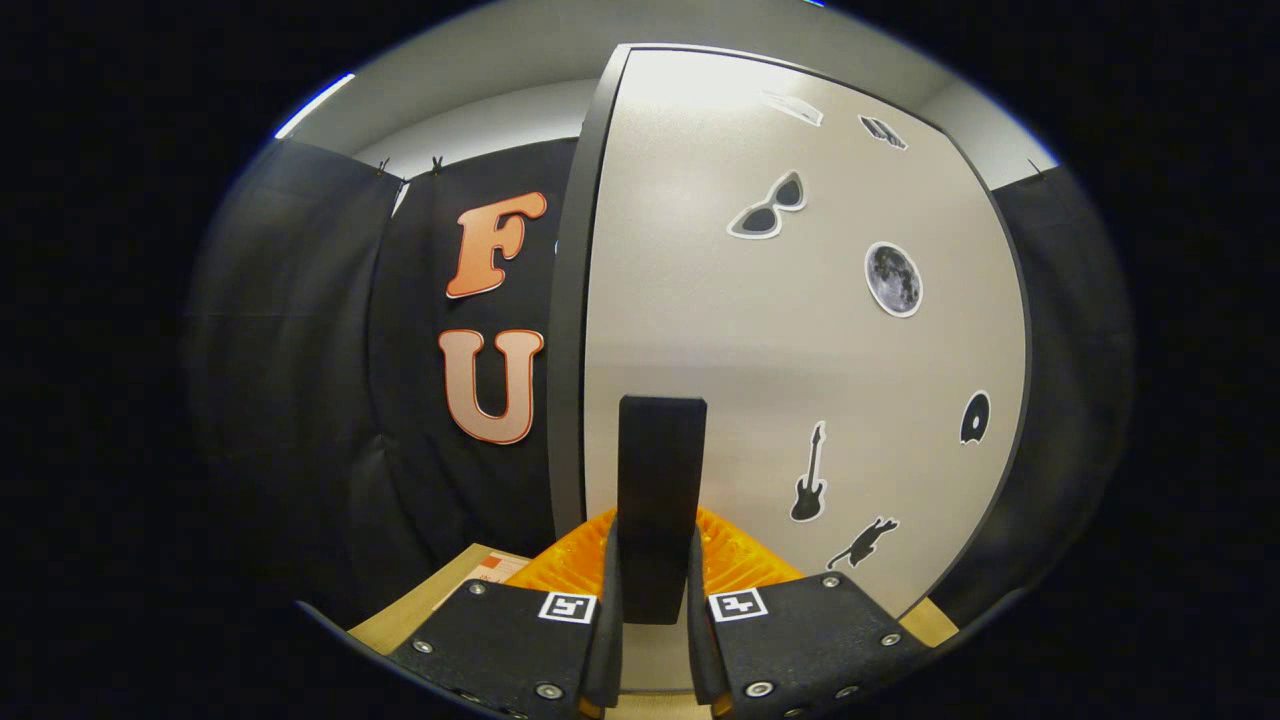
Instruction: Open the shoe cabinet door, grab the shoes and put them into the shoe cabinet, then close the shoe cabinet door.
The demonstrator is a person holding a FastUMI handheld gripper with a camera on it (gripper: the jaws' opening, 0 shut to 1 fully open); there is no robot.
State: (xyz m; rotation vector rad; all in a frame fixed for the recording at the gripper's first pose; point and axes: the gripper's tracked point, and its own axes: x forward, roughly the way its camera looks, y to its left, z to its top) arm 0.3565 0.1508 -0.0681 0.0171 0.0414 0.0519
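Black cloth was hung as the booth's wall (300,380) on the left and on the far right, with a pale ceiling (520,60) seen above it. Close ahead, the shoe cabinet (800,340) was seen as a tall pale door panel (700,330) framed by a dark edge (572,330) on its left side. The door was seen shut or nearly so; what lay inside the cabinet could not be told, as the front was covered by the panel. Stickers were fixed on the right part of the panel: a pair of sunglasses (768,206) high up, a moon (893,279) below and to the right of it, a guitar (810,474) lower down, a cat (862,543) beneath the guitar, and a small dark disc (975,418) near the right edge. Two more stickers near the top were too small to be made out.

A dark upright handle (660,500) was mounted on the lower part of the panel. The tool (655,640) was brought right up to it, and its fingers (560,640) were set narrow, one on each side of the handle's near end, so that the handle was gripped between them. Orange ribbed parts (735,560) of the tool were seen just behind the fingers. A strip of light wooden worktop (440,590) was seen low on the left, beside the tool. Of the shoes nothing could be told.
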